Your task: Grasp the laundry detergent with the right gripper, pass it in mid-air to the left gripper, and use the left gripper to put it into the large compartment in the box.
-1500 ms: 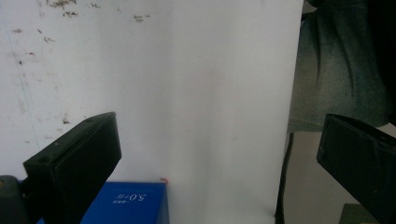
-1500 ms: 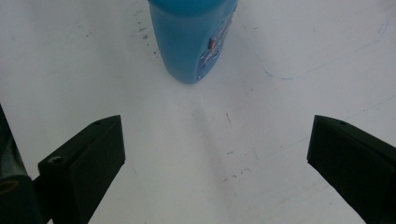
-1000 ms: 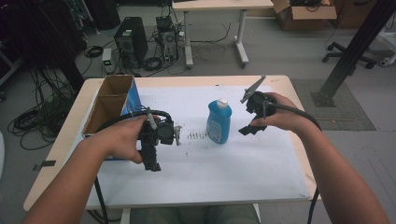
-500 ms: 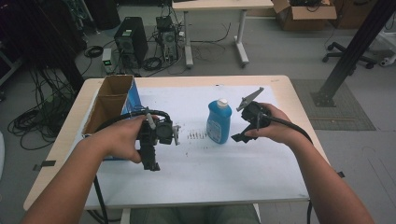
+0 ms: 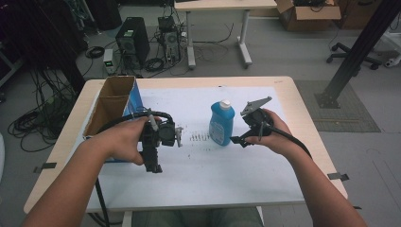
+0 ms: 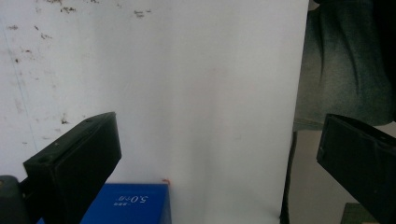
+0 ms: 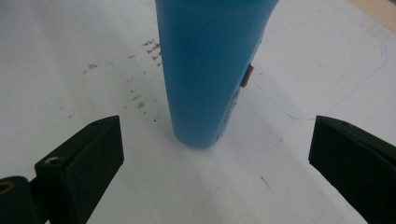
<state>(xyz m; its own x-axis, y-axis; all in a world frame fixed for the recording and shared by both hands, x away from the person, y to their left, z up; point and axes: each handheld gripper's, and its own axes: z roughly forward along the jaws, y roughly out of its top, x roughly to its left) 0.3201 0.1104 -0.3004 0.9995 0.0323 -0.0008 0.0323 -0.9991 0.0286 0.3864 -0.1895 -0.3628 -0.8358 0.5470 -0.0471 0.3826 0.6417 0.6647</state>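
Note:
A blue bottle with a white cap stands upright on the white sheet in the middle of the table. My right gripper is just right of the bottle's base and points left at it. In the right gripper view it is open, with the bottle close ahead between the lines of the two jaws and untouched. My left gripper is held left of the bottle with its jaws toward the person. It is open and holds nothing, over bare white sheet.
An open cardboard box with blue sides stands at the sheet's left edge; its blue corner shows in the left gripper view. Brown specks dot the sheet left of the bottle. The person's trousers lie past the table's near edge.
My right gripper has come down and to the left, from beside the bottle's upper part to its base. The left gripper and the bottle have stayed put.

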